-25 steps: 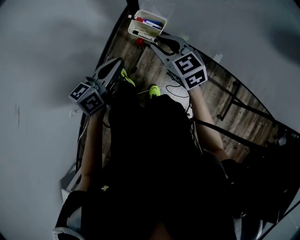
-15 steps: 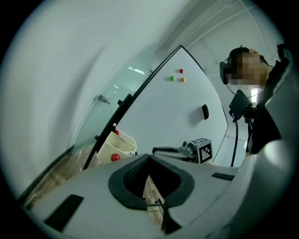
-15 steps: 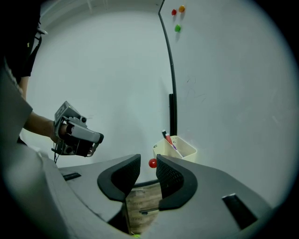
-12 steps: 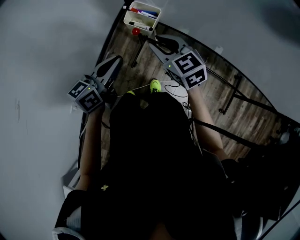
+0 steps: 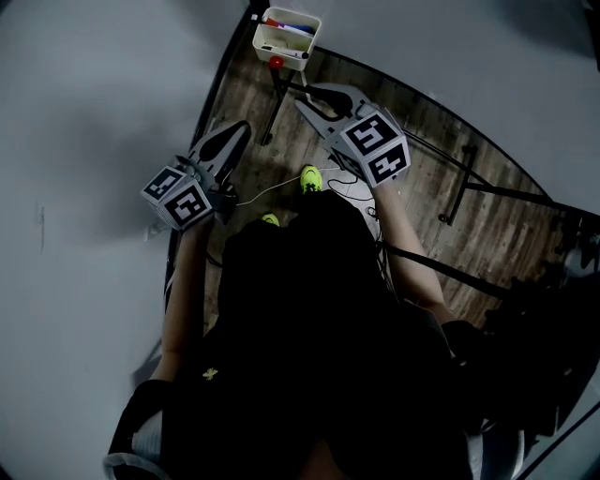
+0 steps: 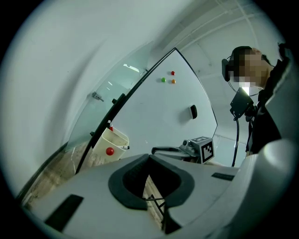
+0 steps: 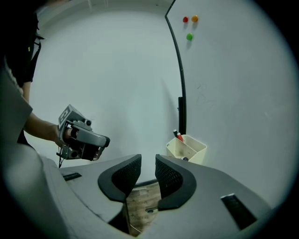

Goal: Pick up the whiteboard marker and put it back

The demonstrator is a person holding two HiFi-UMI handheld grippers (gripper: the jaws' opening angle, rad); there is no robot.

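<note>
A white tray (image 5: 287, 34) hangs at the whiteboard's lower edge and holds several whiteboard markers (image 5: 292, 27), red, blue and black. My right gripper (image 5: 312, 95) hovers a little short of the tray. Its jaws are closing, with a narrow gap and nothing between them. The right gripper view shows the tray (image 7: 188, 149) ahead of the right gripper (image 7: 148, 161), with marker caps (image 7: 178, 135) sticking up. My left gripper (image 5: 240, 129) hangs further back on the left. In the left gripper view the left gripper (image 6: 148, 157) is shut on nothing.
The whiteboard (image 6: 173, 100) carries three small magnets (image 6: 167, 79) and a black eraser (image 6: 193, 111). A red magnet (image 5: 276, 62) sits on the tray's front. Black stand legs (image 5: 458, 195) and a white cable (image 5: 272, 190) lie on the wooden floor (image 5: 427, 169).
The right gripper has drawn back from the tray, which now sits higher and farther off in the head view. The left gripper shifted slightly. The person's feet have moved.
</note>
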